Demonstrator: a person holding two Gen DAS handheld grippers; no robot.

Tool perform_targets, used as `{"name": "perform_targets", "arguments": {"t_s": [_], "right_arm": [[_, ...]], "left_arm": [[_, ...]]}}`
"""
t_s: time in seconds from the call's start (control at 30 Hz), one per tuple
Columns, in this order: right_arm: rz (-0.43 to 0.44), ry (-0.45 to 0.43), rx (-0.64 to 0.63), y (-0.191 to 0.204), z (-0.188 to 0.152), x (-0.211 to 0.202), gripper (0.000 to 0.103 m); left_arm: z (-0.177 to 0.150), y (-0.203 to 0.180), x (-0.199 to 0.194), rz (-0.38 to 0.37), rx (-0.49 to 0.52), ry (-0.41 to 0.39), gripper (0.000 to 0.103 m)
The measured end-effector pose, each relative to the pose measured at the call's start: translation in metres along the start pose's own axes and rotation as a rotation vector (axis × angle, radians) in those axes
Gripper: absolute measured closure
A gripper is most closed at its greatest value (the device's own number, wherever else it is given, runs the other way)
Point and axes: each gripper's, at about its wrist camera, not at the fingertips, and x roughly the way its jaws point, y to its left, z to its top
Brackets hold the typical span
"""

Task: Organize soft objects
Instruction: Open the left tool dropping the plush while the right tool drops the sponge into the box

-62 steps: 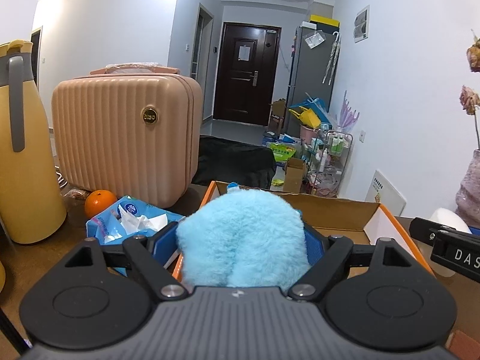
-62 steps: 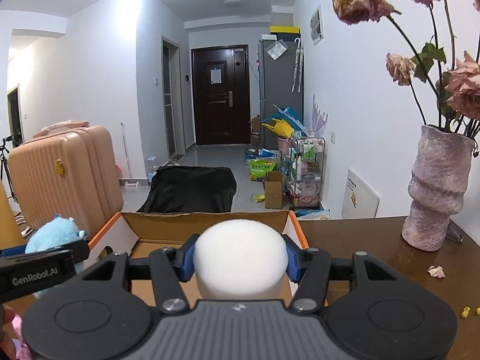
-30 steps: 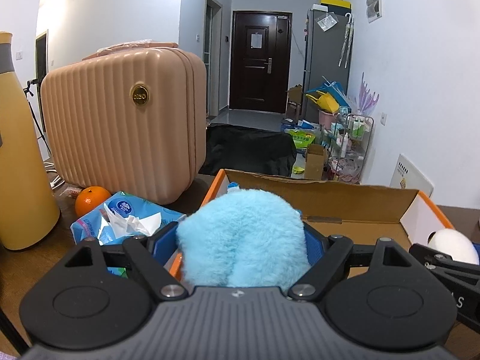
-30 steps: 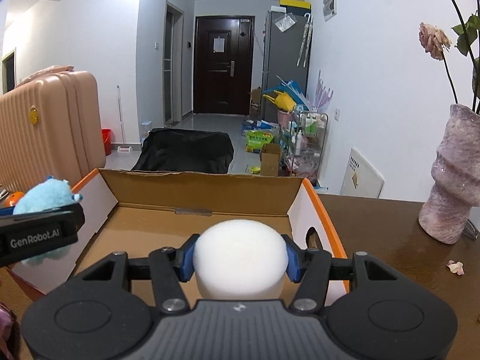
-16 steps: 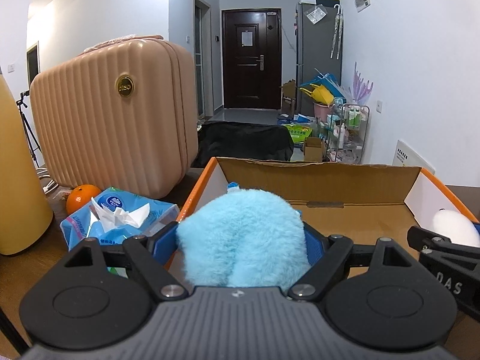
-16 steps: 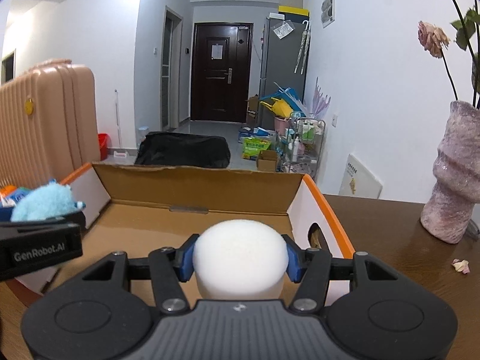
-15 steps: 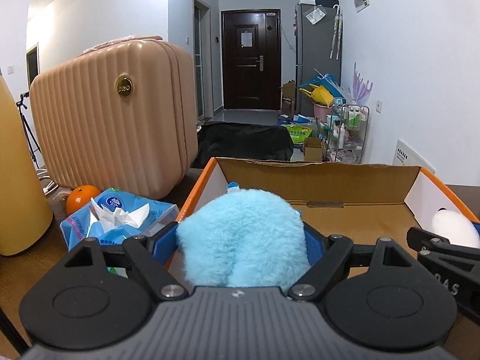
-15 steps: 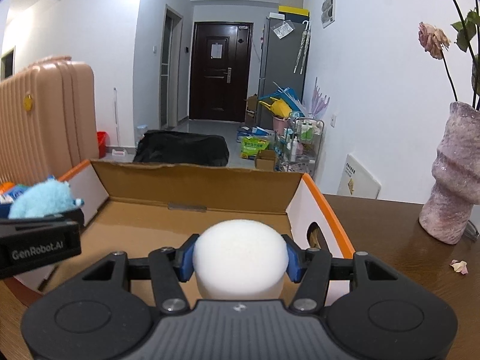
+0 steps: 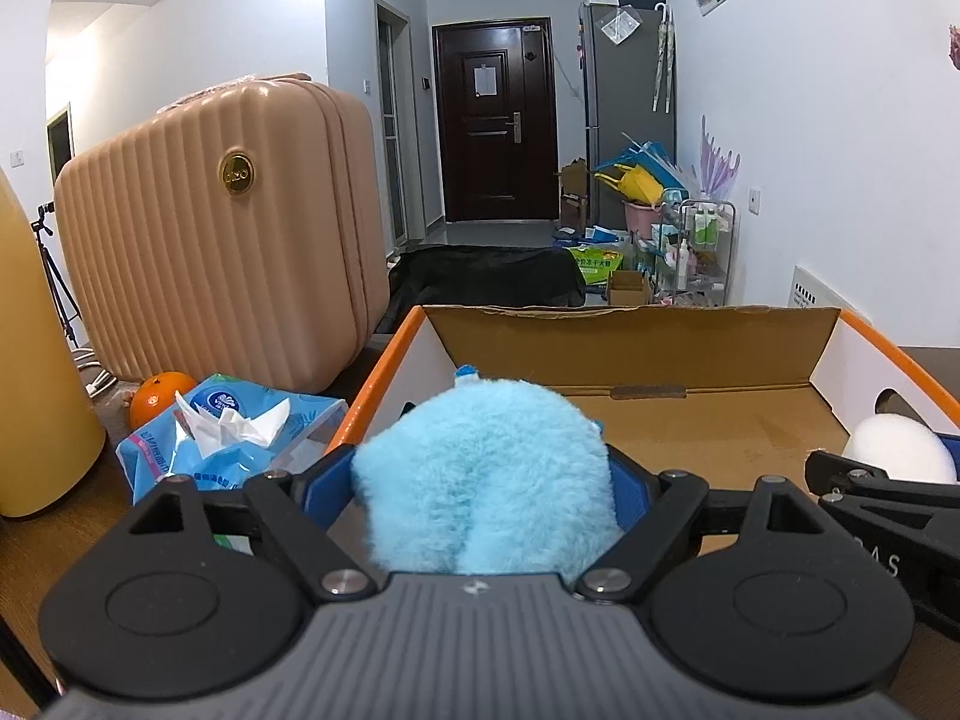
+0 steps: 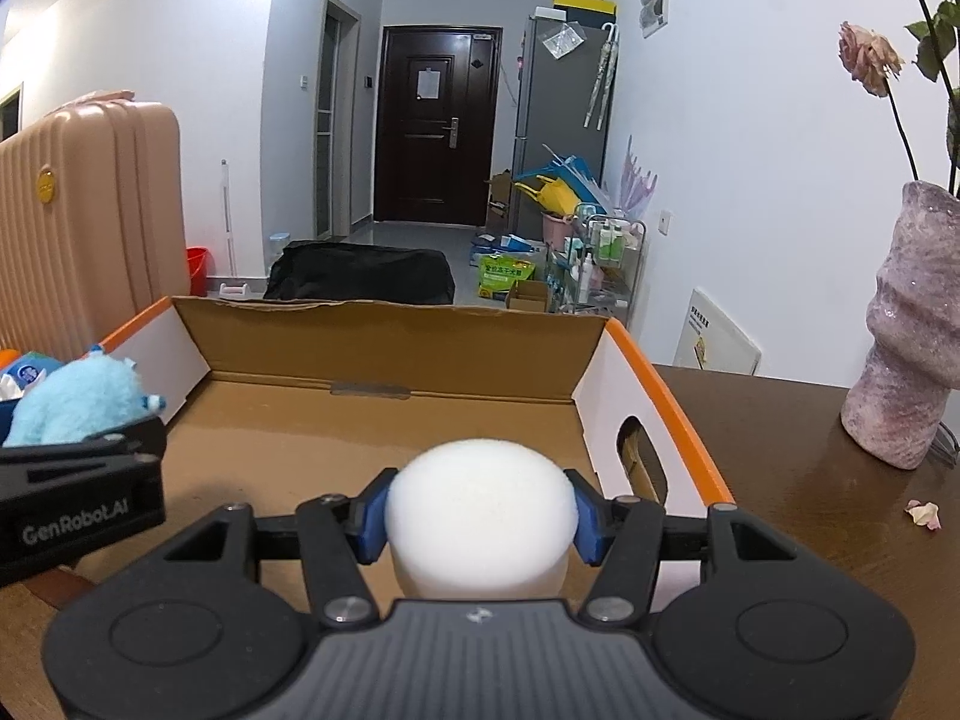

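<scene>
My left gripper (image 9: 483, 480) pinches the blue plush toy (image 9: 486, 474), my right gripper (image 10: 480, 516) the white foam ball (image 10: 480, 510); both hang at twelve o'clock over the open cardboard box (image 10: 384, 354).

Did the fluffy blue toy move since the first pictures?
Yes. The blue plush toy, gripped by the left gripper, has come forward and down over the cardboard box; earlier the box's far wall barely showed beyond it.
</scene>
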Motion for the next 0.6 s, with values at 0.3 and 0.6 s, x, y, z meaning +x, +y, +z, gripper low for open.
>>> {"name": "perform_targets", "arguments": {"t_s": [0.3,0.6], "right_arm": [[-0.034,-0.016,0.061,-0.010,0.002,0.001,0.001],[-0.029,-0.008,0.098,-0.020,0.002,0.002,0.000]], "left_arm": [[0.003,0.006,-0.009,0.025,-0.045,-0.045,0.000],[0.004,0.013,-0.009,0.019,-0.084,-0.045,0.000]]}}
